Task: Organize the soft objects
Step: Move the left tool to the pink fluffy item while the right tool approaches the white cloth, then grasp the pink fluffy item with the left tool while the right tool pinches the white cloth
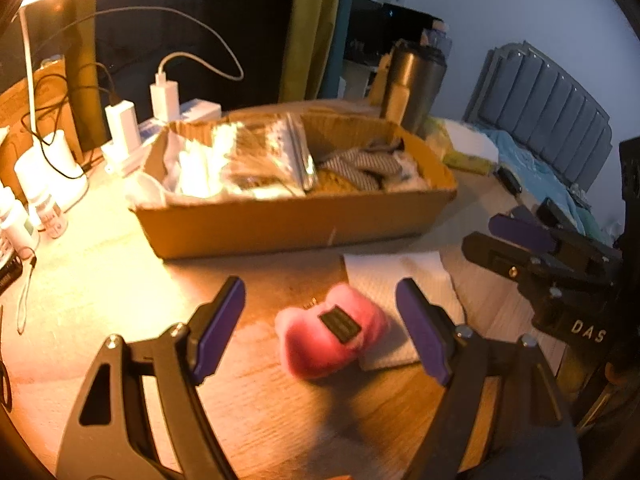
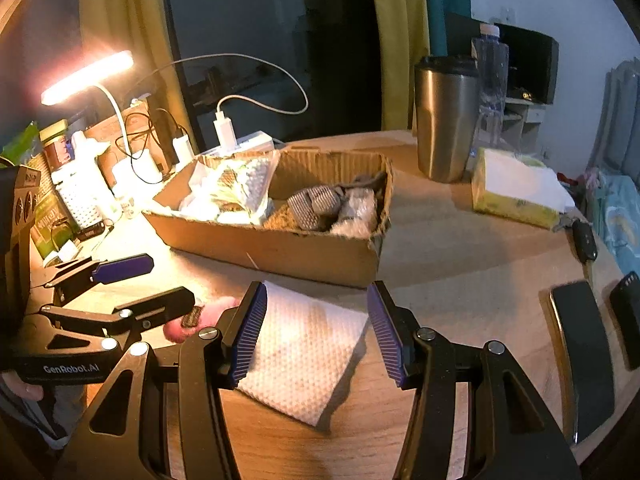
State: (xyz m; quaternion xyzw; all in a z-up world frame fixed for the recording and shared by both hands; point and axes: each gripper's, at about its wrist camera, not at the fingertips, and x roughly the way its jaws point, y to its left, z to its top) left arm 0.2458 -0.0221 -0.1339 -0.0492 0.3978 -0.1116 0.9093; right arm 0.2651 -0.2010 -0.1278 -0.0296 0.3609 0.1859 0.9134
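A pink plush toy [image 1: 332,338] with a black tag lies on the wooden table, partly on a folded white paper towel [image 1: 400,280]. My left gripper [image 1: 320,320] is open, its purple pads either side of the toy, just above it. My right gripper [image 2: 316,328] is open and empty over the paper towel [image 2: 308,352]. The toy [image 2: 208,320] peeks out behind the left gripper [image 2: 152,284] in the right wrist view. The right gripper [image 1: 516,240] shows at the right of the left wrist view. A cardboard box [image 1: 296,224] behind holds socks, cloths and plastic bags.
A lit desk lamp [image 2: 88,76], chargers and cables [image 1: 164,96] and small bottles [image 1: 44,208] crowd the left. A steel tumbler [image 2: 444,120], tissue pack [image 2: 516,188], car key [image 2: 584,240] and two phones [image 2: 584,352] stand on the right. A bed [image 1: 540,168] lies beyond.
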